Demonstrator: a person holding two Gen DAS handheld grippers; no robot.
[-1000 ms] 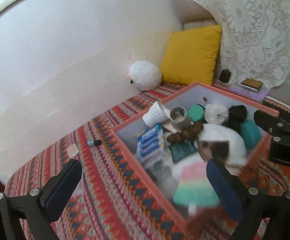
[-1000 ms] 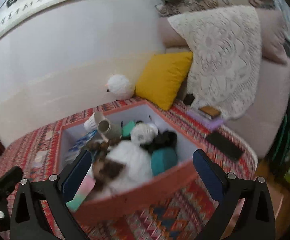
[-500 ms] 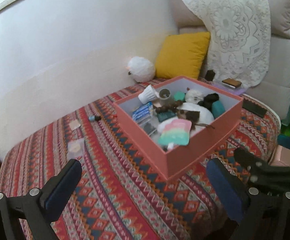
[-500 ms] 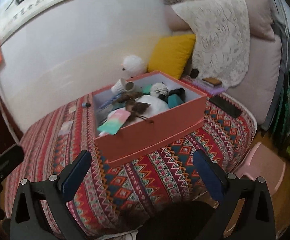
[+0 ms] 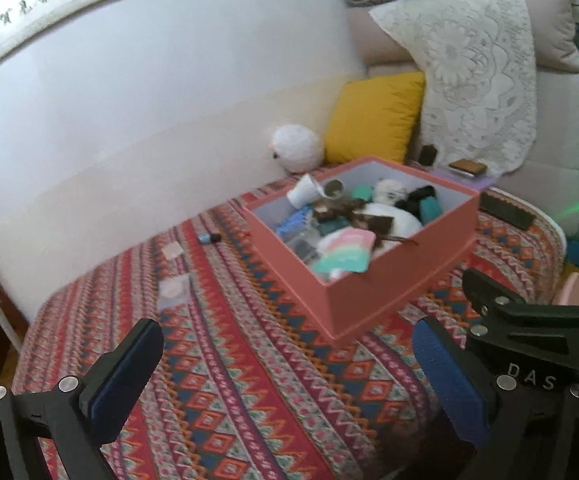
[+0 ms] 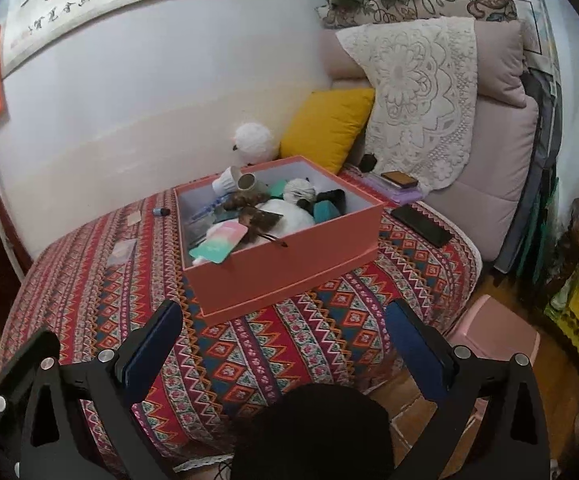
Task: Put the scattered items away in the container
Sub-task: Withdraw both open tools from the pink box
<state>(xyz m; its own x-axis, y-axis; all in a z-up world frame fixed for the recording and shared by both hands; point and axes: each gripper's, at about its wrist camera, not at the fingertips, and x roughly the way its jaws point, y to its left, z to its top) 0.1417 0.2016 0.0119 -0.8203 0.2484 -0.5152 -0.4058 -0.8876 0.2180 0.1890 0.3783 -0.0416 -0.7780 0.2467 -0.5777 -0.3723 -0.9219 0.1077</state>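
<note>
The left gripper hangs over the near edge of the bed, its jaws spread wide with nothing between them. Far left on the patterned cover lie a clear packet, a small card and a little blue bottle, all well apart from the box.

The salmon box sits mid-bed, open and heaped. Inside, a white cup and a roll lean at the back left corner; a pastel striped pouch rests at the near left, partly over the rim; a white plush fills the centre, with a brown piece lying on it; a yarn ball and a teal item sit toward the right.

Behind the box stand a white fluffy toy and a yellow cushion. To the right a phone lies on the cover, with a lace-draped pillow beyond it.

The right gripper hovers before the box, jaws parted, empty. A pink stool stands on the floor at right.
</note>
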